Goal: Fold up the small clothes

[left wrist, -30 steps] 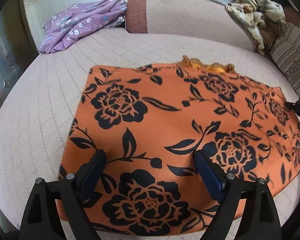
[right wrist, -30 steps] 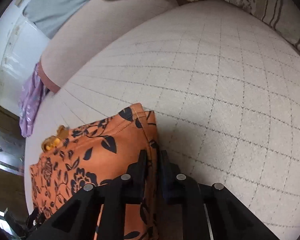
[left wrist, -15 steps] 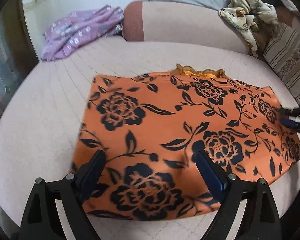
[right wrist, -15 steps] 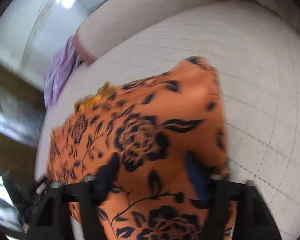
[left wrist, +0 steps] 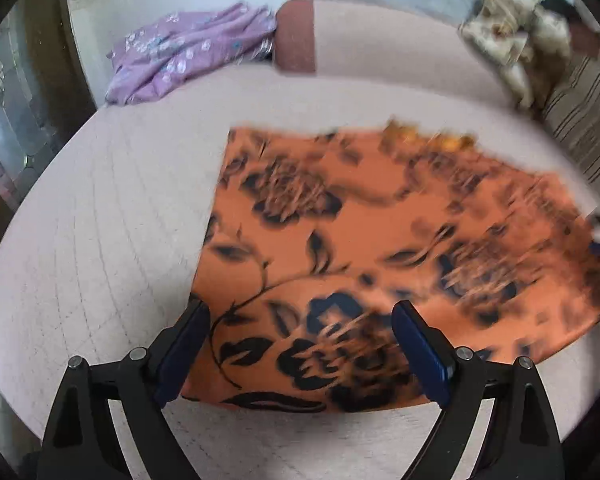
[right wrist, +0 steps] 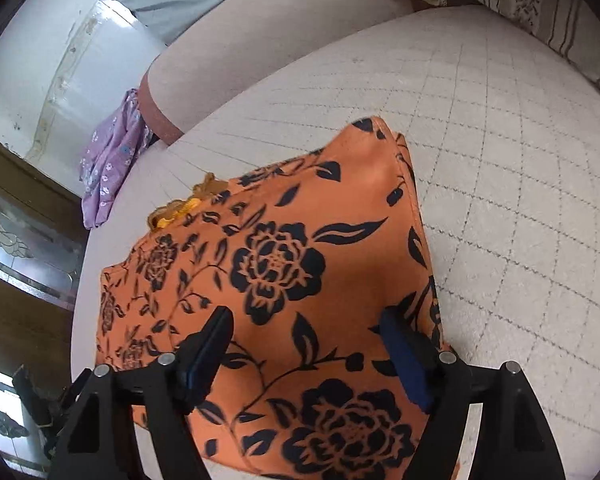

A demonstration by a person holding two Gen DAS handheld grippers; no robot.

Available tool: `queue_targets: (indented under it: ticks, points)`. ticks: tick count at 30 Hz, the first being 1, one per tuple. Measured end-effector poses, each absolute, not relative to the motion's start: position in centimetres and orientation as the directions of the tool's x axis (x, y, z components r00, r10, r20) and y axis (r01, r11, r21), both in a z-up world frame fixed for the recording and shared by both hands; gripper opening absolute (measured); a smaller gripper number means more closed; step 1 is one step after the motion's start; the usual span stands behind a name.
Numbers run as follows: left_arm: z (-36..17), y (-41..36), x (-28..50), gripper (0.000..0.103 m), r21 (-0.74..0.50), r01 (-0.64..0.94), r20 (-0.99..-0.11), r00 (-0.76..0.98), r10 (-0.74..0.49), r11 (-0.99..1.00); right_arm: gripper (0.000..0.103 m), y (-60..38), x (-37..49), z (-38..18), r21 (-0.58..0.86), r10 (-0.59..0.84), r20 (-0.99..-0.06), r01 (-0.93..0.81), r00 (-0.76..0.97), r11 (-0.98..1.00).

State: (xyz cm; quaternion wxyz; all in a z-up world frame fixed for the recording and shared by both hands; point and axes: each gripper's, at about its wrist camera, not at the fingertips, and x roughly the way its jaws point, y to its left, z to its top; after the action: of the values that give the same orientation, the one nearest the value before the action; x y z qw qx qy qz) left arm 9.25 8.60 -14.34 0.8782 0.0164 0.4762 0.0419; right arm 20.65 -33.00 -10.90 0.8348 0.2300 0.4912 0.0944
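Two grippers, left [left wrist: 300, 334] and right [right wrist: 306, 346], with fingers spread wide, holding nothing. The orange floral garment [right wrist: 284, 280] lies flat on the quilted bed [right wrist: 500, 160], beneath and between both finger pairs.

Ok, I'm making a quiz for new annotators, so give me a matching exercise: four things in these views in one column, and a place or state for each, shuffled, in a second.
Things:
1. orange floral garment
2. purple floral garment
3. striped cushion
4. right gripper

Places or states:
A. bunched at the far left end of the quilted surface
B. open, above the orange cloth
C. spread flat in the middle of the surface
D. leaning at the far right edge

Pairs: 1-C, 2-A, 3-D, 4-B
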Motion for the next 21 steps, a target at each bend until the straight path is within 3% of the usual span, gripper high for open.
queue_targets:
  ticks: [3,5,9,11,13,15,21]
  points:
    - [-15.0,8.3,9.0,0.096,0.104,-0.05,-0.822,0.558,0.115,0.993,0.082,-33.2,19.8,-11.1,0.511,0.419,-0.751,0.047,0.51,0.858]
    - [-14.4,8.2,9.0,0.096,0.081,-0.054,-0.83,0.549,0.097,0.995,0.082,-33.4,19.9,-12.8,0.496,0.409,-0.791,0.086,0.455,0.864]
    - [-12.6,8.9,7.9,0.096,0.024,-0.071,-0.801,0.595,0.062,0.997,0.082,-32.1,19.0,-10.5,0.483,0.39,-0.771,0.064,0.503,0.873]
    - [-14.4,9.0,8.5,0.096,0.055,-0.067,-0.849,0.522,0.082,0.996,0.083,-31.6,17.8,-9.9,0.49,0.4,-0.752,0.039,0.524,0.871]
    - [-14.5,8.4,8.6,0.098,0.109,-0.048,-0.844,0.524,0.118,0.993,0.086,-31.6,17.1,-11.1,0.512,0.423,-0.751,0.042,0.507,0.858]
    - [-13.3,8.3,8.5,0.097,0.072,-0.045,-0.845,0.528,0.085,0.996,0.085,-32.4,17.0,-14.1,0.511,0.42,-0.79,0.101,0.447,0.854]
    - [-12.5,8.4,7.5,0.097,0.015,-0.057,-0.826,0.562,0.045,0.998,0.086,-32.8,14.8,-11.2,0.553,0.435,-0.724,0.073,0.536,0.83]
